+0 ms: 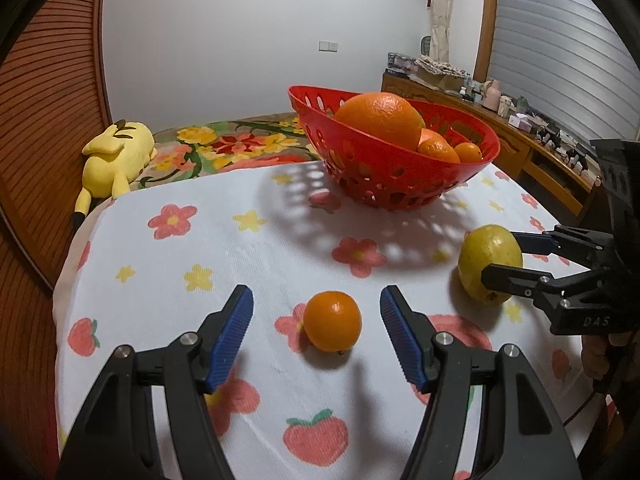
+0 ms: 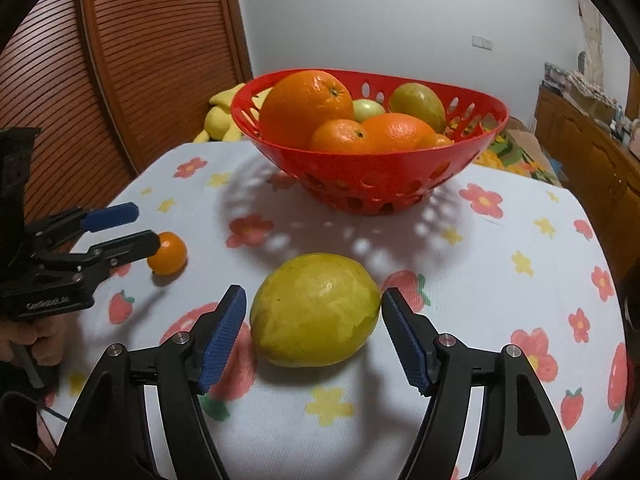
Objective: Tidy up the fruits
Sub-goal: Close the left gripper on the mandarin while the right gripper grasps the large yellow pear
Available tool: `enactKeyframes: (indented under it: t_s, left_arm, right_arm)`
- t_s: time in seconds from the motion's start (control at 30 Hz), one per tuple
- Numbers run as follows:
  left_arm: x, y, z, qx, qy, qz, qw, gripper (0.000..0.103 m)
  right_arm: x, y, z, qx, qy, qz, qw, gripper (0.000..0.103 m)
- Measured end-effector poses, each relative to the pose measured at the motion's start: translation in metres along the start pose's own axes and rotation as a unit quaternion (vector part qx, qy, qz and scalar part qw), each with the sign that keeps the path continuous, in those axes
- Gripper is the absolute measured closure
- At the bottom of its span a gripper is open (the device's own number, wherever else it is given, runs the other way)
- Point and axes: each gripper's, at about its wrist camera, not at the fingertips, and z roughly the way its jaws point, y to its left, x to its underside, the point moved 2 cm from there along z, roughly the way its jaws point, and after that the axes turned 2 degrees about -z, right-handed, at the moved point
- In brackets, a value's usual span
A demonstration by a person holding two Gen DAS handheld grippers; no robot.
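Note:
A small orange tangerine lies on the flowered tablecloth between the open jaws of my left gripper, untouched; it also shows in the right wrist view. A large yellow-green fruit lies between the open jaws of my right gripper, with small gaps on both sides; it also shows in the left wrist view. A red perforated basket stands behind, holding several oranges and green fruits. The right gripper appears at the right of the left wrist view, the left gripper at the left of the right wrist view.
The table's flowered cloth ends in rounded edges on both sides. A yellow plush toy lies on a flowered bed behind the table. A wooden slatted wall stands at the left, a cluttered wooden cabinet at the right.

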Motion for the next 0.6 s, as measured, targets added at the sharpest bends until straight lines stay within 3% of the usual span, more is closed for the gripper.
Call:
enactKeyframes:
  t_s: [0.2, 0.6]
  left_arm:
    - [0.003, -0.001, 0.006, 0.005, 0.011, 0.001, 0.9999, 0.038]
    - [0.006, -0.002, 0.017, 0.020, 0.040, -0.003, 0.9990, 0.060]
  right_arm:
    - [0.004, 0.002, 0.005, -0.013, 0.006, -0.002, 1.000, 0.030]
    - [0.009, 0.001, 0.005, -0.019, 0.006, -0.002, 1.000, 0.031]
